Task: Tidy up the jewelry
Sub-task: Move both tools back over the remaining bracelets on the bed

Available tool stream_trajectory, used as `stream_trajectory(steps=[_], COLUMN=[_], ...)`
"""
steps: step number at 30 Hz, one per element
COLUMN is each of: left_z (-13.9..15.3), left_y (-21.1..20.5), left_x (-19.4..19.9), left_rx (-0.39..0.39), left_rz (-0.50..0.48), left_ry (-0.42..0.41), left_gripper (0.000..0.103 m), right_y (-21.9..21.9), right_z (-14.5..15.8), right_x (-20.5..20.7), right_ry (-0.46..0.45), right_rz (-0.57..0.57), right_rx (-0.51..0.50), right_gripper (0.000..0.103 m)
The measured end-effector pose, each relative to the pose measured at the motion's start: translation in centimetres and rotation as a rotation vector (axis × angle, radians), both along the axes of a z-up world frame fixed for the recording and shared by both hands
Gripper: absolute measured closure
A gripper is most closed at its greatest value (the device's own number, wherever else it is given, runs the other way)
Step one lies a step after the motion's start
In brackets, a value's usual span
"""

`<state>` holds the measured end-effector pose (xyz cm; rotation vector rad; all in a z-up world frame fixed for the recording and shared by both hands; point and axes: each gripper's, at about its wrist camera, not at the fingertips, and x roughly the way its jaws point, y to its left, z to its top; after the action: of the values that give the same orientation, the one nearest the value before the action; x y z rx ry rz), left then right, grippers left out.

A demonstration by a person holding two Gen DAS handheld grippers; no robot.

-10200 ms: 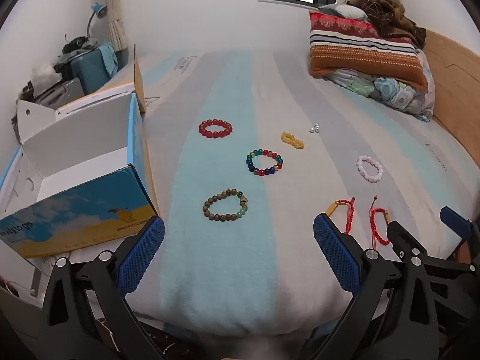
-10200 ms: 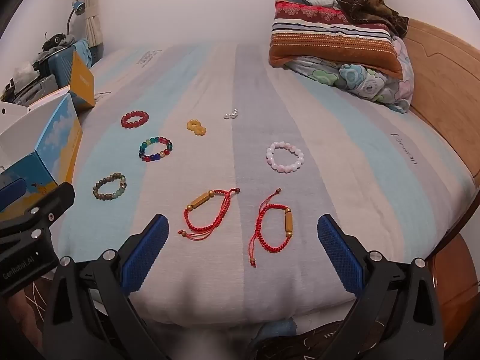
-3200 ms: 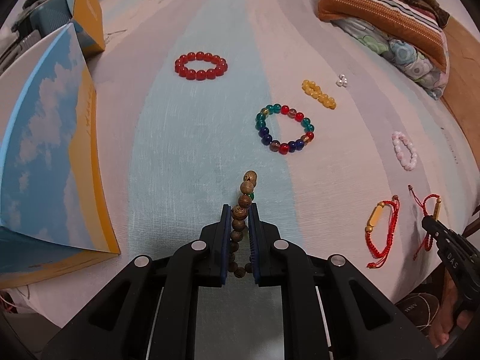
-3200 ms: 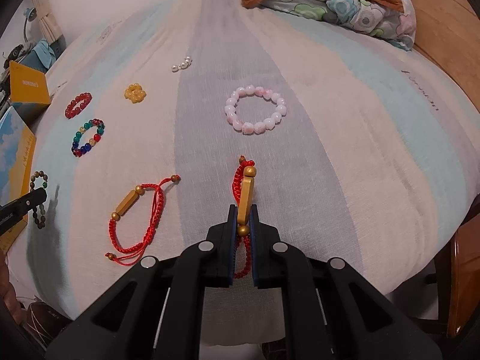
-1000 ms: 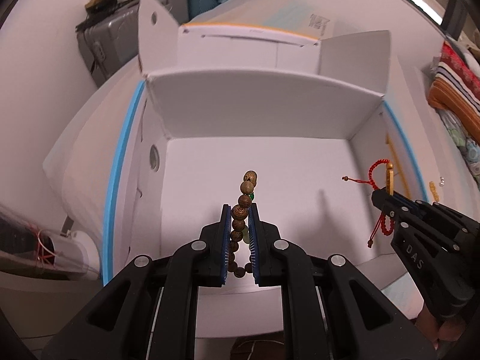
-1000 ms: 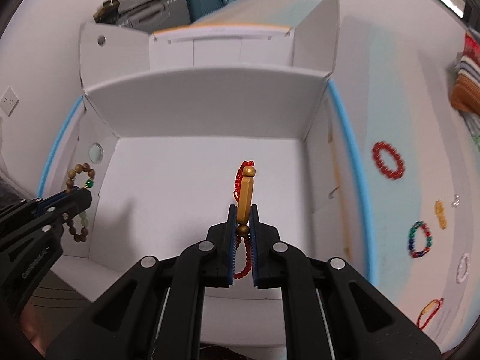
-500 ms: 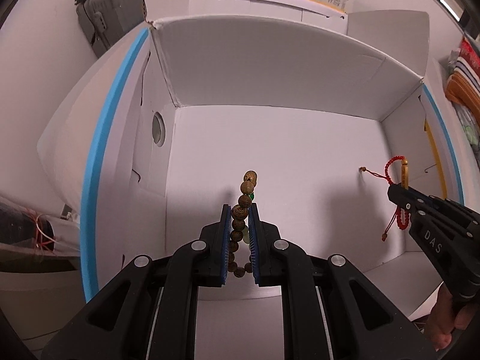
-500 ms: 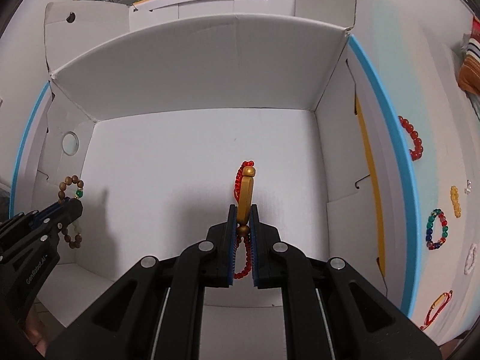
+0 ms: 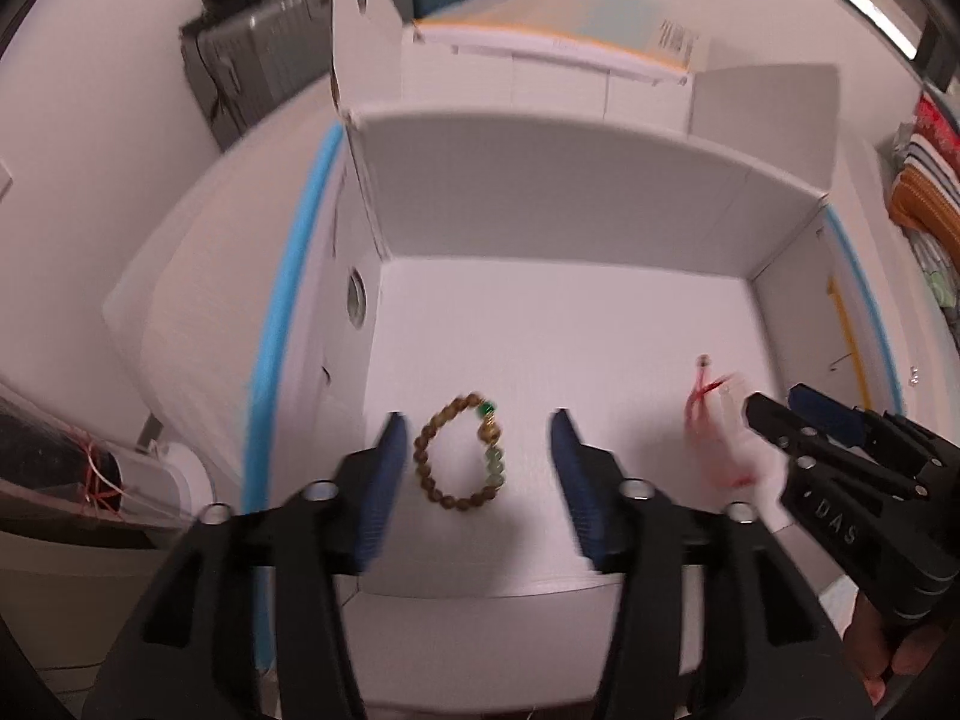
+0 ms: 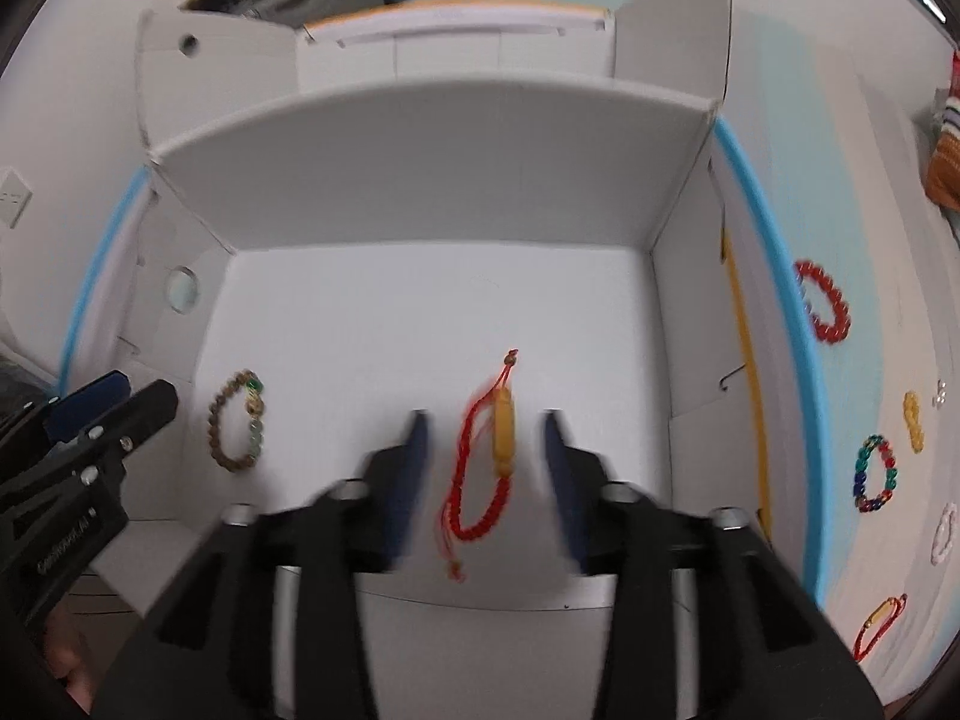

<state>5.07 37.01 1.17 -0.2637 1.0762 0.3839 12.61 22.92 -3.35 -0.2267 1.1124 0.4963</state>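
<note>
Both grippers hang over the open white box [image 9: 558,228]. My left gripper [image 9: 477,459] is open; the brown bead bracelet [image 9: 462,459] lies on the box floor between its fingers, and it also shows in the right wrist view [image 10: 235,420]. My right gripper [image 10: 486,456] is open; the red cord bracelet with a gold tube [image 10: 489,450] lies loose between its fingers, blurred, and appears as a red blur in the left wrist view [image 9: 714,420]. The right gripper shows in the left wrist view [image 9: 798,420], and the left gripper in the right wrist view [image 10: 114,405].
On the striped bedspread right of the box lie a red bead bracelet [image 10: 825,303], a yellow bead piece [image 10: 912,411], a multicolour bead bracelet [image 10: 873,471], a white bead bracelet [image 10: 945,534] and another red cord bracelet [image 10: 879,621]. A suitcase [image 9: 258,78] stands behind the box.
Both grippers have opened. The brown bead bracelet and the red cord bracelet have dropped from the jaws onto the box floor. Both grippers have pulled up and back a little.
</note>
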Motion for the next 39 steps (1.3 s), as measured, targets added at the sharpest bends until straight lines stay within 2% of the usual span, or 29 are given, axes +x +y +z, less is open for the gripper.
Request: stream_trajectory(steps=[1,7,15,20,27,39], left_z=[0.7,3.1,5.4,6.1,6.7,6.7], left_y=[-0.2,-0.8,-2.8,-4.9,-8.7,-19.1], left_x=[-0.4,-1.9,-3.5,-3.6,-3.2,-0.1], left_rx=[0.015,0.055,0.099,0.118,0.111,0.102], left_rz=[0.002,0.015,0.008,-0.019,-0.081,-0.254], left_ry=[-0.017,-0.073,-0.141,-0.166,-0.197,-0.232], left_gripper=[0.038,0.021,0.007,0.006,0.006,0.006], right_y=[-0.1,-0.8,-2.8,-6.2,-11.7,-24.1], right_z=[0.5,3.0,6.3,8.0,9.4,10.2], right_x=[-0.2,-1.3,-1.5,-1.9,-2.3,-1.8], right_ry=[-0.014,-0.082,-0.202,-0.251,-0.31,-0.337], right_rz=[0.001,-0.003,-0.058,-0.115,-0.187,-0.347], right_rx=[0.005,0.048,0.075,0.108,0.1,0.091], right_gripper=[0.055,0.03,0.009,0.008,0.008,0.008])
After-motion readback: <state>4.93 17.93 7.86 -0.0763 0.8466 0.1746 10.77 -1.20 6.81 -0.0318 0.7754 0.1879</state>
